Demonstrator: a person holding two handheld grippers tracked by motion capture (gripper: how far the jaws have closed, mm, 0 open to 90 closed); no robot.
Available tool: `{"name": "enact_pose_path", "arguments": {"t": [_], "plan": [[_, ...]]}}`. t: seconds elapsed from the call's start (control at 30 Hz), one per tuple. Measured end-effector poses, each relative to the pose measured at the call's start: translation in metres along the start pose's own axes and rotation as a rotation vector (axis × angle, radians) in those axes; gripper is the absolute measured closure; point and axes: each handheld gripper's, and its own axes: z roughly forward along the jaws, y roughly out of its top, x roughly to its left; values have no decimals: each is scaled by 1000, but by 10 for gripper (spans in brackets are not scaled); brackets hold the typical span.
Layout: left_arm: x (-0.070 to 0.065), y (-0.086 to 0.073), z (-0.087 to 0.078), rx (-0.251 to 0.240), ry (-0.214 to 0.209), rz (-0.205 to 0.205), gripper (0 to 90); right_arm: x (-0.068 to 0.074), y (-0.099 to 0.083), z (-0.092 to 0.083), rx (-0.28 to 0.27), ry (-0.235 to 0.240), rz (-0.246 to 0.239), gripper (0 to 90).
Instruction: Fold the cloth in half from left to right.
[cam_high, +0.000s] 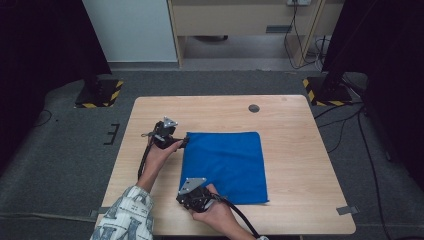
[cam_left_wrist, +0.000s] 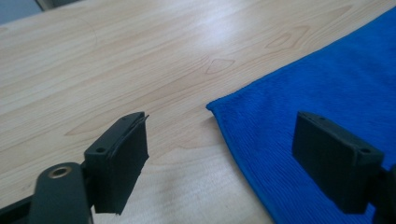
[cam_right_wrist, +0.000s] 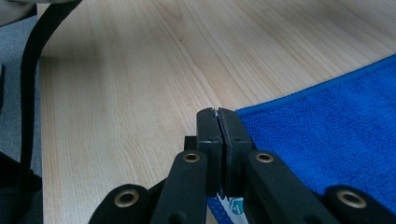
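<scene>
At the cloth's near-left corner, right gripper (cam_right_wrist: 218, 116) fingers are pressed together, pinching the blue cloth (cam_high: 225, 165) edge. Left gripper (cam_left_wrist: 219, 154) fingers are spread, straddling the far-left corner, not gripping. Cloth lies flat mid-counter (cam_high: 290, 125). Step: securing both left corners. Next: close left fingers on it, probably then fold.

This looks like a lab or recording room set up for handling trials. A plain light-wood table (cam_high: 220, 112) stands alone on grey carpet (cam_high: 60, 165), and everything else is placed around it. Beyond its two far corners sit stand bases edged with yellow-and-black hazard tape (cam_high: 100, 92), under black curtains (cam_high: 40, 40) that close off both sides. Behind the table are a white wall panel (cam_high: 130, 30) and a bare wooden desk frame (cam_high: 245, 20). Loose cables (cam_high: 345, 130) trail over the carpet to the table's right.
</scene>
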Motion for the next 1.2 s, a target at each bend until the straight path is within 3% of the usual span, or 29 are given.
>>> {"name": "enact_pose_path", "arguments": {"t": [0.07,0.17,0.27,0.33,0.43,0.53,0.7,0.83,1.07,1.2], "plan": [[-1,2,10,13,-8,1,245,0,-1,-1,3,-5,2,884],[-3,4,23,36,7,24,260,-1,-3,-2,7,-7,6,883],[-3,1,32,51,26,17,296,-4,-4,-4,4,-10,14,883],[-4,-2,37,76,45,45,311,-4,-4,-4,1,-13,15,883],[-3,-3,40,59,22,14,366,-3,-5,-5,5,-11,8,883],[-2,-4,40,44,-29,-9,488,-2,-5,-4,6,-12,11,883],[-6,-2,40,48,-68,13,692,-2,-6,-4,8,-10,14,883],[-11,-1,41,49,-76,16,825,-2,-6,-5,7,-11,14,883],[-13,6,34,-8,-60,-20,857,-3,-4,-9,-9,-21,19,885],[-14,10,28,-16,-61,-14,859,-3,-2,-16,-25,-35,26,887]]}}
